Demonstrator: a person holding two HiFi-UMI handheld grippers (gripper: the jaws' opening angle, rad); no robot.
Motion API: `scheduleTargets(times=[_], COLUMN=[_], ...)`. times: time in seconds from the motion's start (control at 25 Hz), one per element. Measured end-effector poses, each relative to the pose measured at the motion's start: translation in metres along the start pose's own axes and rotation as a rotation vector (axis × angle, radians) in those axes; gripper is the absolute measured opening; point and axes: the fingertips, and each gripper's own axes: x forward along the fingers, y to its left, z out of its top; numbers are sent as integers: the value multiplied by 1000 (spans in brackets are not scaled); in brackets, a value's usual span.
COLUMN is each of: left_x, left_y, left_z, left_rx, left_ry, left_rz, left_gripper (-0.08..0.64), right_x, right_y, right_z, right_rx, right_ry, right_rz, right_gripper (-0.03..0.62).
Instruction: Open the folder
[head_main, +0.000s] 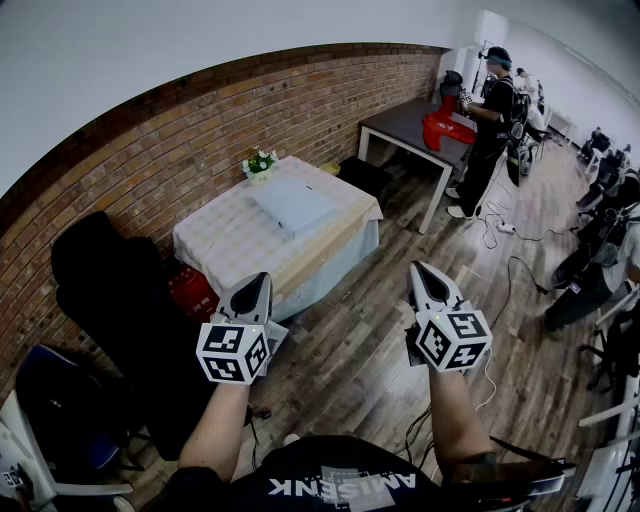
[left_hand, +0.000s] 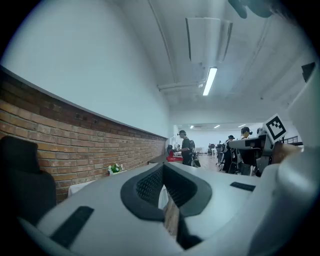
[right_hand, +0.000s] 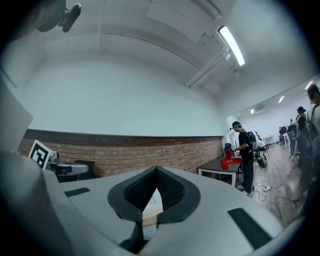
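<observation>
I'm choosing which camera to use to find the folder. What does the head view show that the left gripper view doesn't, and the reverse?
Only the head view shows the folder, lying flat on the table. Only the left gripper view shows the ceiling lamp. Both show the brick wall, the flowers and a person at the dark table.

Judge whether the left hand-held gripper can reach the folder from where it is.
Probably not yet: the left hand-held gripper hovers short of the table, with the folder lying mid-table. Nothing blocks the way.
</observation>
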Motion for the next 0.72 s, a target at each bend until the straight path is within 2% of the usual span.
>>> scheduleTargets(times=[0.4,0.72], left_x=[2,-2], left_y=[16,32], left_z=[4,4], left_rx=[2,5], left_ry=[-8,-19], left_rz=[-3,-17], left_gripper=[12,12], right_x=[14,21], right_y=[15,31], right_z=[3,3], right_rx=[-7,31], right_ry=[3,-13], right_rz=[-1,-9], right_gripper=[40,41])
